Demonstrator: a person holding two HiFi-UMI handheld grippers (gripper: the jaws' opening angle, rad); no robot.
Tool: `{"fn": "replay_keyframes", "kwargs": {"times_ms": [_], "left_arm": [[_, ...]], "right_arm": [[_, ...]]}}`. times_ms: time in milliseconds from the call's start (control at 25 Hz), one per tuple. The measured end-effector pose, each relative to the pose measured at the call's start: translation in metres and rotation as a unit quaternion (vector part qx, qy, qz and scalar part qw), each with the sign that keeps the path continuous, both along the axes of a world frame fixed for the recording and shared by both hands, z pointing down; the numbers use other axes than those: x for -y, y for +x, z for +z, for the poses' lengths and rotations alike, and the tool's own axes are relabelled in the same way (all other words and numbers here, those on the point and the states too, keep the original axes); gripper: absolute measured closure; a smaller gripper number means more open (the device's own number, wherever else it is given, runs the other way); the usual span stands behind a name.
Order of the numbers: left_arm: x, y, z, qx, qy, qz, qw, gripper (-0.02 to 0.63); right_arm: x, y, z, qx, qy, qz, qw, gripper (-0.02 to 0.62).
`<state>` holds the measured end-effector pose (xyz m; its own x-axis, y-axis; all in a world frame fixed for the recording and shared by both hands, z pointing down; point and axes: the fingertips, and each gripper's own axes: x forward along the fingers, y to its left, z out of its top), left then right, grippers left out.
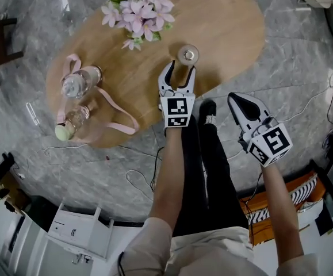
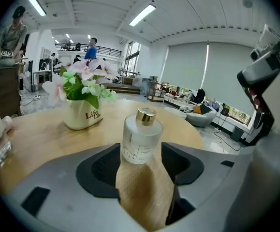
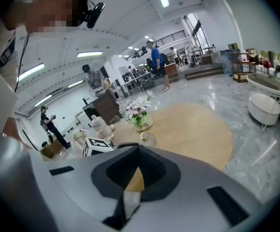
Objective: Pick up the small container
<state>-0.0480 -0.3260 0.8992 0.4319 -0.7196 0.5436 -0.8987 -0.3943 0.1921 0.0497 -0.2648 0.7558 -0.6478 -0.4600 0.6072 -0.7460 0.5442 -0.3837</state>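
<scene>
The small container (image 1: 188, 54) stands upright on the table (image 1: 229, 27) at twelve o'clock, just past my left gripper's (image 1: 180, 69) spread, empty jaws, while my right gripper (image 1: 237, 100), pinched closed on nothing, hangs farther off.

Open office hall, marble floor (image 1: 295, 62), mezzanine (image 2: 89, 48)

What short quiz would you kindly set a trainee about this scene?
1. True or false: the right gripper holds the small container.
2. In the left gripper view, what stands behind the container? A) flower pot B) laptop C) kettle
3. Fill in: the left gripper, facing the container, has its jaws ___.
Key: 1 false; 2 A; 3 open.
</scene>
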Motion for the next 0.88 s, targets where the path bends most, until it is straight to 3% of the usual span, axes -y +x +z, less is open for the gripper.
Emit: {"fn": "replay_keyframes", "kwargs": {"times_ms": [80,280,520,880], "left_arm": [[0.007,0.005,0.003,0.011,0.002,0.014,0.9998,0.324],[0.023,0.015,0.012,0.018,0.006,0.034,0.9993,0.282],[0.043,0.029,0.011,0.023,0.026,0.053,0.9980,0.268],[0.049,0.028,0.022,0.033,0.025,0.045,0.9981,0.268]], "right_arm": [[0.009,0.004,-0.001,0.017,-0.009,0.032,0.999,0.526],[0.024,0.001,0.001,0.046,-0.029,0.074,0.996,0.526],[0.038,-0.018,-0.002,0.050,-0.029,0.054,0.997,0.526],[0.037,-0.039,0.000,0.040,-0.028,0.015,0.999,0.526]]}}
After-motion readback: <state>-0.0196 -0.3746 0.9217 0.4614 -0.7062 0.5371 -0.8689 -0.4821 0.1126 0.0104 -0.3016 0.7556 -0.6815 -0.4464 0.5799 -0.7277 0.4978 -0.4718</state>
